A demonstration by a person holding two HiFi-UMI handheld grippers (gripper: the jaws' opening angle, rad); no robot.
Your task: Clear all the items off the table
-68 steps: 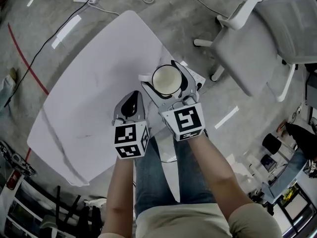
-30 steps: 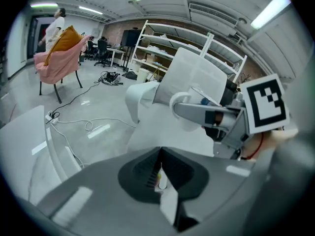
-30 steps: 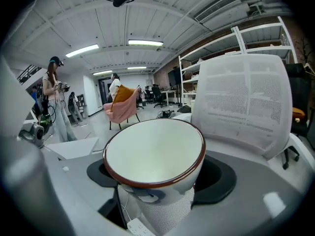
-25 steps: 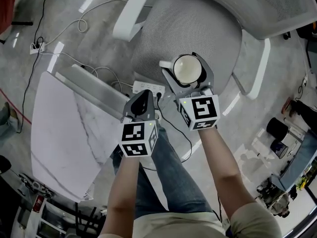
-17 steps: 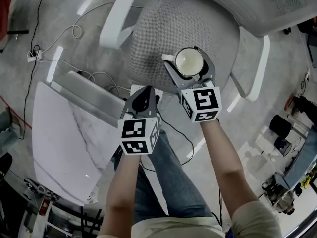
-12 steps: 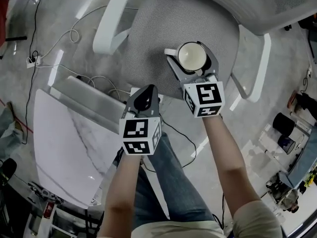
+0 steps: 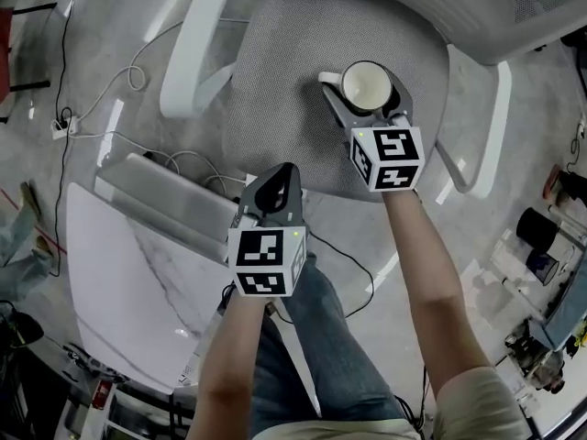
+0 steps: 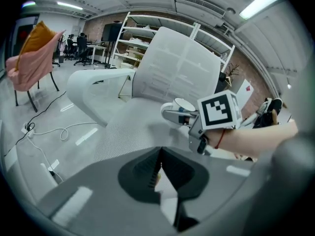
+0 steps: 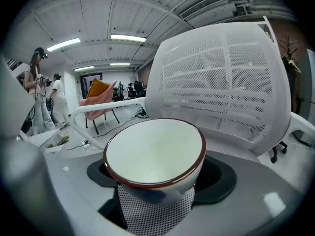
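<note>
A white mug [image 7: 367,82] with a dark red rim sits upright between the jaws of my right gripper [image 7: 369,99], which is shut on its body. It hangs over the grey mesh seat [image 7: 293,81] of a white office chair. In the right gripper view the mug [image 9: 155,154] fills the space between the jaws, with the chair's mesh back [image 9: 226,82] behind it. My left gripper [image 7: 272,191] is shut and holds nothing, nearer me at the seat's front edge. The left gripper view shows its jaws [image 8: 158,168] pressed together, and beyond them the mug [image 8: 183,105]. The white marble table [image 7: 119,273] lies at lower left.
White chair armrests [image 7: 188,44] [image 7: 481,117] flank the seat. A power strip with cables [image 7: 64,126] lies on the concrete floor. A chair draped in pink cloth [image 8: 34,58] and shelving stand in the background. People [image 9: 37,92] stand at far left.
The view has swung from the table to the office chair. My right gripper has carried the mug farther out over the seat. The left gripper stays shut and has trailed behind.
</note>
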